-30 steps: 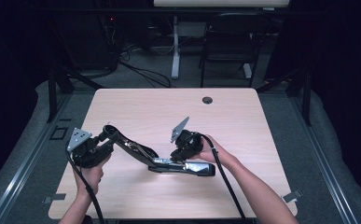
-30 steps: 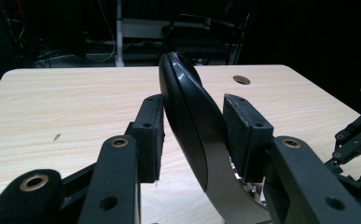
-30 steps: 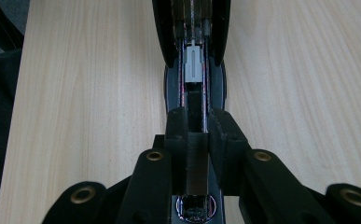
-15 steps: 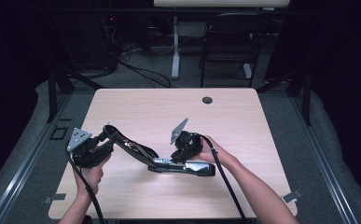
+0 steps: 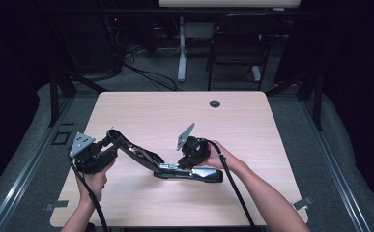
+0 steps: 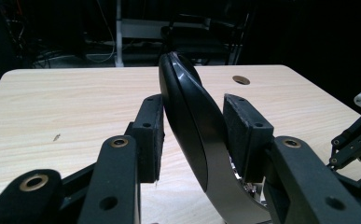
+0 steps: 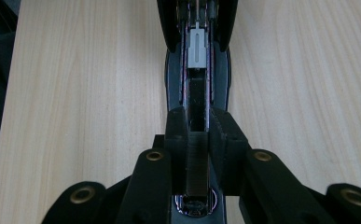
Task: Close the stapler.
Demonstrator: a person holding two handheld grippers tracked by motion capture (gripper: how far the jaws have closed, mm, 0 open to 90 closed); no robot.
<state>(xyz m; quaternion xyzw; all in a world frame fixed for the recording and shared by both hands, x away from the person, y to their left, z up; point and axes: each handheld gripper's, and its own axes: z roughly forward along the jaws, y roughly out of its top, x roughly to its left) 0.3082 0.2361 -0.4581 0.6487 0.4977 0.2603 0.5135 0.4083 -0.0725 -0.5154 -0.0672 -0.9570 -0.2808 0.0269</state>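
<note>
One stapler [image 5: 175, 166] lies swung open on my table [image 5: 252, 125], its one curved top arm [image 6: 192, 126] caught between the pads of my left gripper [image 5: 108, 140], its one base just under my right gripper [image 5: 187, 164]. I count one strip of staples [image 7: 197, 172] between the right gripper's [image 7: 197, 128] jaws and one grey pusher block [image 7: 196, 49] in the channel just ahead of them. Two grippers, then, each carrying one grey three-cornered plate [image 5: 80, 143] and one trailing cable [image 5: 233, 181]. Two forearms enter the high view. One round hole [image 5: 215, 103] sits in the tabletop well beyond both grippers, and one chair [image 5: 237, 48] stands past the table's far edge.
</note>
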